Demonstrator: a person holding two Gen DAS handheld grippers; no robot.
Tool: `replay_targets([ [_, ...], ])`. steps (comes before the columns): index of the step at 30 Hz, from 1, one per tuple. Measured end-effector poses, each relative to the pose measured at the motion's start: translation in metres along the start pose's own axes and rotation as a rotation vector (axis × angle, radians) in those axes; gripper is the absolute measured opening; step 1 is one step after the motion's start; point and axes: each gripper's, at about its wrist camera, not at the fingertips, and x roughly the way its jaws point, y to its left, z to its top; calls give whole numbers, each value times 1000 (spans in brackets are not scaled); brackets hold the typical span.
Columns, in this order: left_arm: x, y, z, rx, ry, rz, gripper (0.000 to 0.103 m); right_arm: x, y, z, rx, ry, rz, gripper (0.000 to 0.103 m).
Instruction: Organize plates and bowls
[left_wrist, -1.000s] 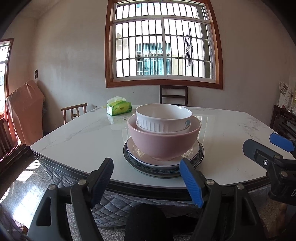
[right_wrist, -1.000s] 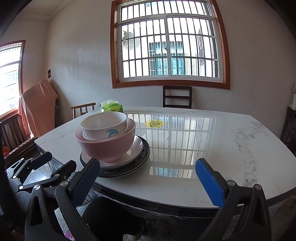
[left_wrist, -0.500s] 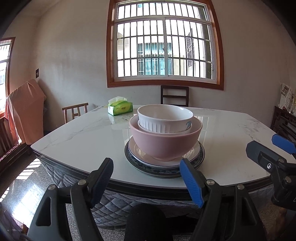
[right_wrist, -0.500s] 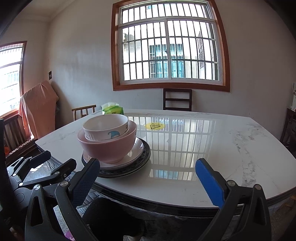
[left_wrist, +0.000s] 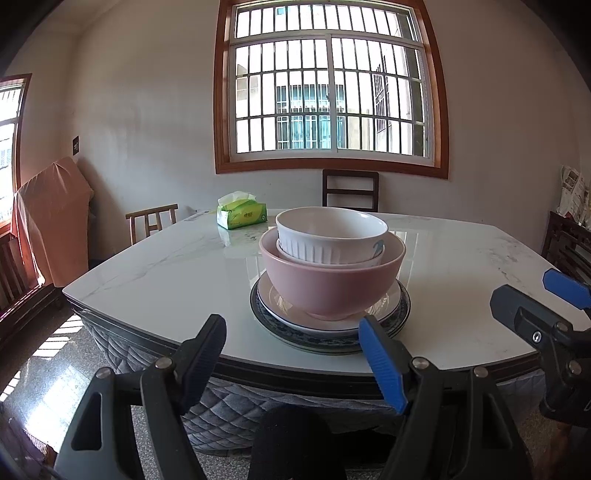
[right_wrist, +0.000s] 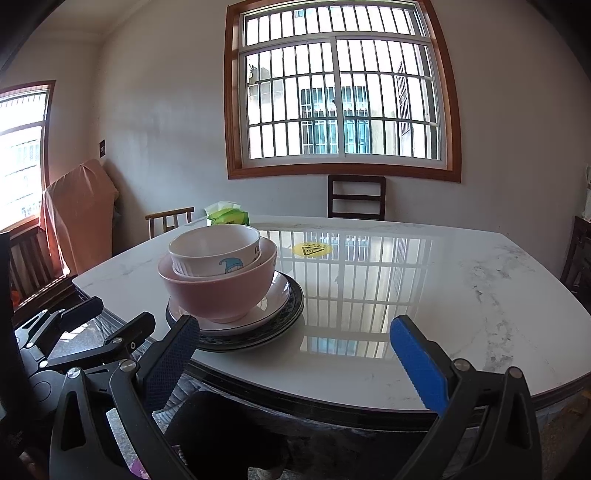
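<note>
Marble tabletop (left_wrist: 155, 273) fills the room's centre beneath a barred window (left_wrist: 328, 96), with chairs at its far edge and a tissue pack (left_wrist: 242, 215) near the back left. Toward the near edge stands one stack, largest piece lowest: a blue-rimmed plate (left_wrist: 400, 314), a pale plate (left_wrist: 275, 302) on it, a pink bowl (left_wrist: 332, 284) seated on that, and a white ribbed bowl (left_wrist: 328, 236) nested inside the pink one, tilted slightly. Nothing else of the crockery is seen lying apart on the tabletop.

Left gripper (left_wrist: 293, 345) hovers just short of the tabletop edge, facing the stack head-on, jaws spread wide and holding nothing. Right gripper (right_wrist: 295, 350) hangs to the right of the stack, likewise released and empty; the stack lies ahead and to its left.

Judged from this arrangement, the sorting by size looks largely complete, and the step in hand is either a final straightening of the white bowl or a withdrawal. For straightening, pinch the white bowl's rim on one side only, with one finger inside and one outside, lift little, and lower it level so that the pink bowl does not rock on the smooth plates. Any sideways push risks sliding the whole stack toward the near edge.
</note>
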Motion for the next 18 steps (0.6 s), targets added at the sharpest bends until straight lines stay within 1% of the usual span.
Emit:
replay_targets([
  [18,6,1,0,-13,24,5,77,2,2,-2,-1,14,7,103],
])
